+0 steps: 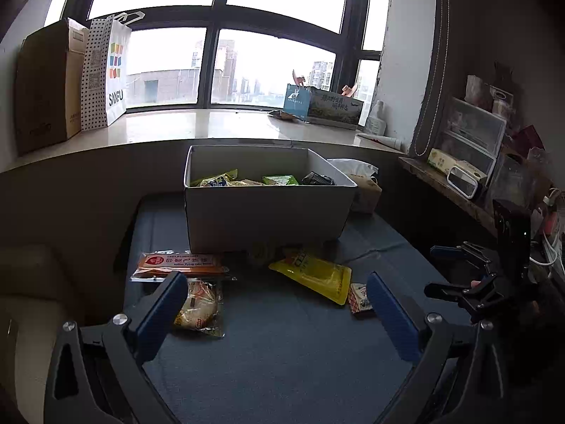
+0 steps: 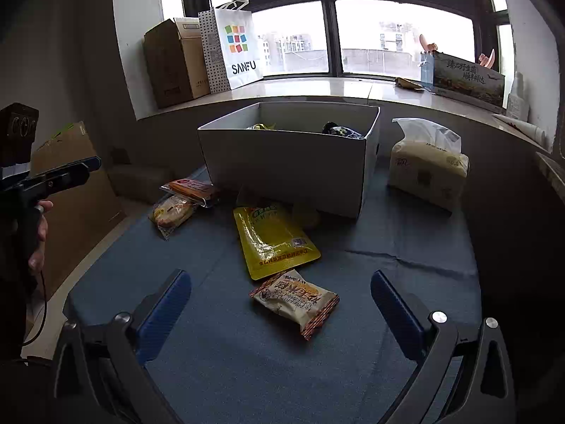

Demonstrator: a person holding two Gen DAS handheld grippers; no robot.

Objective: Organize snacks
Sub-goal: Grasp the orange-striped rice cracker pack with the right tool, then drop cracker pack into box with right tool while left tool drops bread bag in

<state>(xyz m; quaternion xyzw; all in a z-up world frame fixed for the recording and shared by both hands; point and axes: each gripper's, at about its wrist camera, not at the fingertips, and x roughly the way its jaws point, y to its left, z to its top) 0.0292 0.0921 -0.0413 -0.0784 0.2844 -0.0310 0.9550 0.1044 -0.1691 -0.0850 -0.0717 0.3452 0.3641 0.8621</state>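
- Left wrist view: the left claw (image 1: 277, 304) stands wide open and empty above the blue-grey worktop (image 1: 282, 346).
- Its left finger (image 1: 166, 304) overlaps the near edge of a clear-wrapped bun (image 1: 199, 305); whether it touches cannot be told.
- Behind the bun lies an orange-labelled packet (image 1: 180, 263), and right of both a yellow pouch (image 1: 314, 277). A small red-edged packet (image 1: 360, 296) lies just beside the right finger.
- The white box (image 1: 265, 208), already holding several snacks, sits just beyond the loose items.
- Judgement: the bun is the likely pick. The claw should shift left to centre on it and close gently, since the wrapper looks slippery and the contents soft.
- Writing: "SANFU" on the white shopping bag (image 1: 114, 74) on the windowsill. Print on the orange packet is too small to read.
- Right wrist view: the right claw (image 2: 280, 304) is likewise fully open, gripping nothing.
- A tan biscuit packet (image 2: 296, 300) with red crimped ends lies between its fingers, slightly ahead, apart from both.
- The yellow pouch (image 2: 273, 238) lies just beyond it, its far end reaching towards the white box (image 2: 289, 166).
- Judgement: lower squarely over the packet, close across its narrow width, then lift clear of the box wall before release.
- Writing: "SANFU" again on the bag (image 2: 238, 47); Chinese characters show on the biscuit packet, the pouch and the printed carton (image 2: 466, 77) on the sill.
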